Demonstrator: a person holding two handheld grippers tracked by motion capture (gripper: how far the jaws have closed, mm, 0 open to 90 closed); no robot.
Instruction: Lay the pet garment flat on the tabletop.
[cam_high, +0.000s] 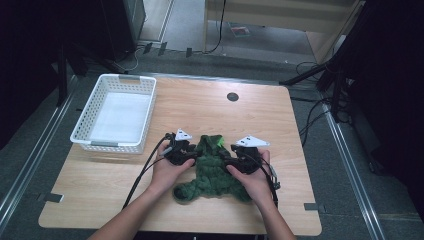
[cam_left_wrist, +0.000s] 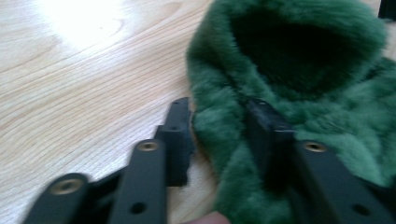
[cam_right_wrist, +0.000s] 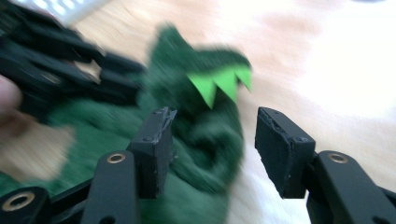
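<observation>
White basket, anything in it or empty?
Empty. In the high view the white basket at the table's far left shows a bare pale floor, and the green fuzzy garment lies outside it on the wooden table.

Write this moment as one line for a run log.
left hand-held gripper: open, astride edge of green fuzzy garment | right hand-held gripper: open over garment | white basket: far left | table: wooden
</observation>
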